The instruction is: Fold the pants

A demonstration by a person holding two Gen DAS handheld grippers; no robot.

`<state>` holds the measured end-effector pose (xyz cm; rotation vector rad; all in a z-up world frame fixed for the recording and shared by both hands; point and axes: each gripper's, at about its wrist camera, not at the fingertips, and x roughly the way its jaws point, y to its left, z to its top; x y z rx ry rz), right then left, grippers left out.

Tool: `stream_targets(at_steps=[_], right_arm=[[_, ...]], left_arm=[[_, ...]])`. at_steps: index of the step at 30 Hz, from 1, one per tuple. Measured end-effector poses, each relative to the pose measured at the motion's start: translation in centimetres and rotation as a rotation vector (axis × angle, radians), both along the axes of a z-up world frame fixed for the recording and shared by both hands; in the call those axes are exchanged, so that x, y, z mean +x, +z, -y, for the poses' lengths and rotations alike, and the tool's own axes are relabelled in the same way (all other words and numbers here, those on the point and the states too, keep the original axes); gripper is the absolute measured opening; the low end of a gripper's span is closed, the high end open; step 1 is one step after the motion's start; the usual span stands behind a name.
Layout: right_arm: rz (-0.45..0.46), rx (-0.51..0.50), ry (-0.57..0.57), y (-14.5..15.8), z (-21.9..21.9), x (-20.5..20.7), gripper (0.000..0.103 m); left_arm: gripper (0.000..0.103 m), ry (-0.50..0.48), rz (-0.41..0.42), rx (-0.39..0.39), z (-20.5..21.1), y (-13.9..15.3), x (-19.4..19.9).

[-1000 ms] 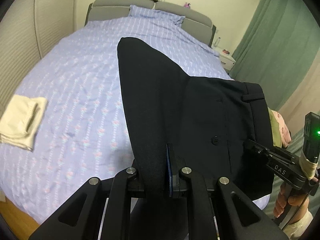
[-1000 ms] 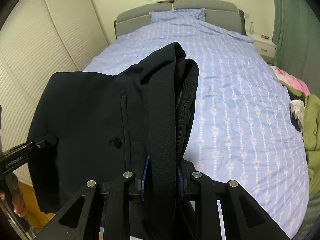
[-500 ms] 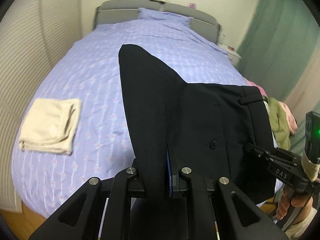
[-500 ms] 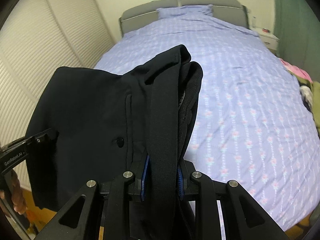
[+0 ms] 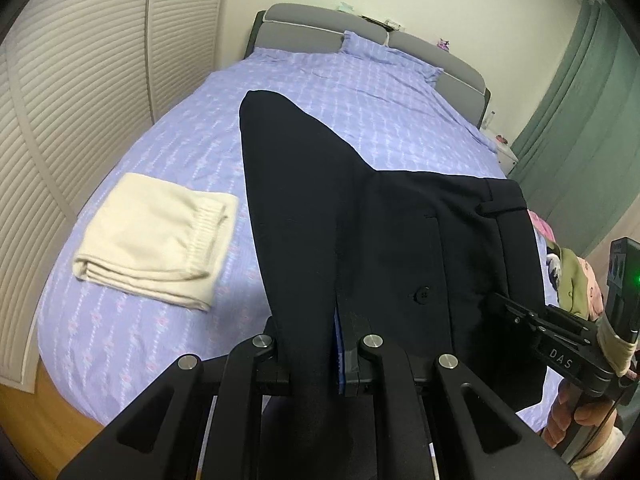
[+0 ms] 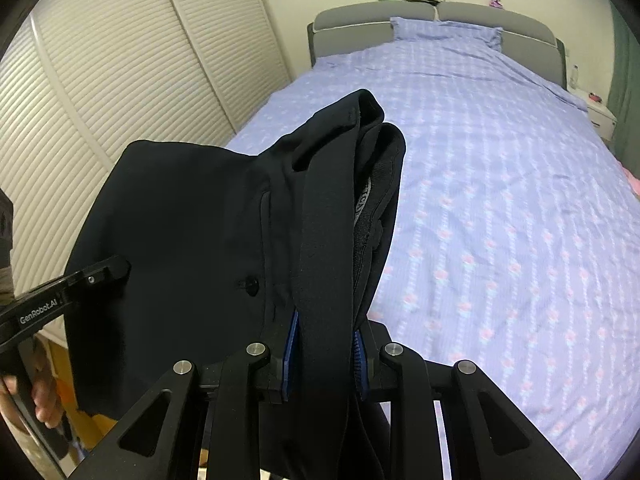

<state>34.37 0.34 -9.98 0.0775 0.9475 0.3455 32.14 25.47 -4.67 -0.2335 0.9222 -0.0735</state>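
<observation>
Black dress pants [image 5: 384, 240] hang in the air over the foot of the bed, held by both grippers. My left gripper [image 5: 316, 356] is shut on a fold of the pants near the seat. My right gripper [image 6: 324, 352] is shut on the waistband end of the pants [image 6: 200, 232], with the belt loop and back-pocket button showing. The right gripper also shows at the right of the left wrist view [image 5: 556, 340]. The left gripper shows at the left of the right wrist view [image 6: 68, 292]. The pants' lower legs are hidden below the frames.
A bed with a lilac patterned sheet [image 6: 500, 200] fills both views. Folded cream pants [image 5: 156, 236] lie on its near left part. White louvred wardrobe doors [image 6: 120, 72] stand at left. Green curtain [image 5: 580, 120] and a pile of clothes [image 5: 576, 276] at right.
Both grippers have pulled back and swung left with the pants. The cream pants have moved toward the centre of the left wrist view. More of the wardrobe shows.
</observation>
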Motion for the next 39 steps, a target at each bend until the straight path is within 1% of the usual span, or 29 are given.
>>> stream_targets(at_steps=[2, 6, 8, 11, 16, 18, 23, 28, 30, 33, 35, 37, 39], right_arm=[[0.004, 0.000, -0.014, -0.5, -2.2, 0.8, 0.024], [-0.040, 0.008, -0.056, -1.5, -6.9, 1.4, 0.024], [-0.059, 0.003, -0.069, -2.3, -9.0, 2.6, 0.024], [-0.096, 0.025, -0.099, -3.5, -12.2, 3.8, 0.024], [-0.115, 0.025, -0.107, -4.7, -17.1, 5.7, 0.024], [-0.119, 0.018, -0.102, -5.3, -18.5, 7.9, 0.024], [-0.142, 0.009, -0.074, -6.9, -22.1, 12.9, 0.024], [-0.157, 0.008, -0.046, -8.6, -25.5, 16.8, 0.024], [-0.166, -0.001, -0.038, -9.5, -26.6, 18.3, 0.024], [-0.179, -0.014, -0.032, -10.3, -28.4, 19.4, 0.024], [-0.196, -0.031, -0.035, -11.6, -28.9, 20.4, 0.024], [-0.217, -0.037, -0.047, -13.0, -29.4, 21.4, 0.024], [-0.240, -0.051, -0.061, -14.3, -29.5, 22.3, 0.024]], left_arm=[[0.014, -0.024, -0.003, 0.021, -2.3, -0.3, 1.0], [0.014, -0.075, -0.041, 0.040, -7.7, -1.1, 2.7], [0.014, -0.091, -0.053, 0.035, -9.9, -1.5, 3.8], [0.014, -0.110, -0.073, 0.031, -13.8, -2.2, 5.2], [0.014, -0.121, -0.090, 0.034, -19.8, -3.4, 7.3], [0.014, -0.119, -0.093, 0.036, -22.0, -3.9, 7.8], [0.014, -0.113, -0.112, 0.056, -27.4, -5.7, 11.5], [0.014, -0.108, -0.140, 0.039, -31.3, -7.8, 14.8], [0.014, -0.116, -0.154, 0.051, -32.4, -8.9, 16.1], [0.014, -0.119, -0.182, 0.032, -33.6, -10.6, 17.9], [0.014, -0.118, -0.208, 0.011, -34.1, -12.0, 19.3], [0.014, -0.118, -0.233, 0.010, -34.3, -13.5, 20.4], [0.014, -0.125, -0.248, 0.026, -34.5, -14.6, 21.0]])
